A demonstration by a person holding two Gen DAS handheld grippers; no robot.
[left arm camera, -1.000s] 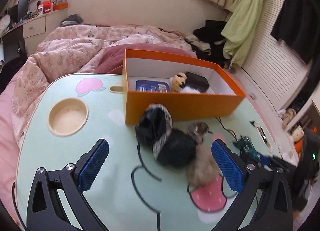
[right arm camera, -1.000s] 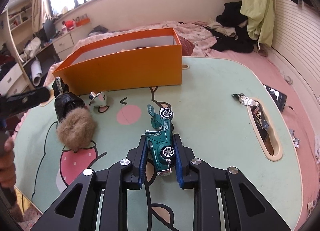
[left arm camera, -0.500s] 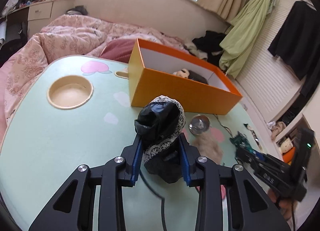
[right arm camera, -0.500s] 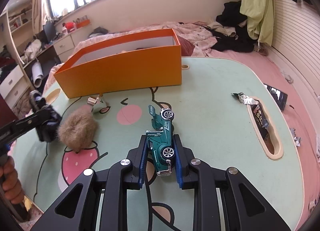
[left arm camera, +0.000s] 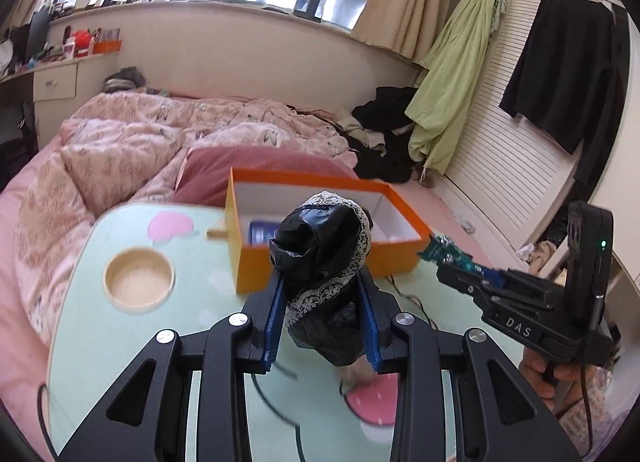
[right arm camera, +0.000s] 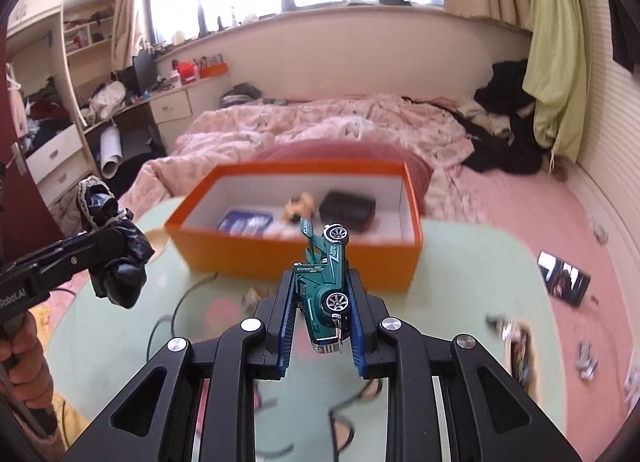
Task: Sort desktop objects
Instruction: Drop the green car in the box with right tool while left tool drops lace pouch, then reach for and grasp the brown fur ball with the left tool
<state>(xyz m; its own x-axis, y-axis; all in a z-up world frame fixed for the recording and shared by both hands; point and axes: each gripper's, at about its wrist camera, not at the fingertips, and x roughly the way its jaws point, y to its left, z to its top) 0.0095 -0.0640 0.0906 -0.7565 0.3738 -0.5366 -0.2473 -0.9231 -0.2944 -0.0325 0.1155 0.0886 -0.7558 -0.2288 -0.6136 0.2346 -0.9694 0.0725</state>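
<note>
"EXPERT STOP" and "CLASH" read on the green toy car, silver wheels, pinched on its side in the right gripper above the table. The left gripper is clamped on one black lace-trimmed bundle. "DAS" marks the other tool. One orange box just beyond, three items inside.

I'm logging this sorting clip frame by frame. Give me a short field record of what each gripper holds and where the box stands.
left gripper: shut on black lace-trimmed bundle, off the table
right gripper: shut on green toy car, off the table
orange box: open on green table, ahead of both grippers
box contents: blue packet, small figure, black case
</note>
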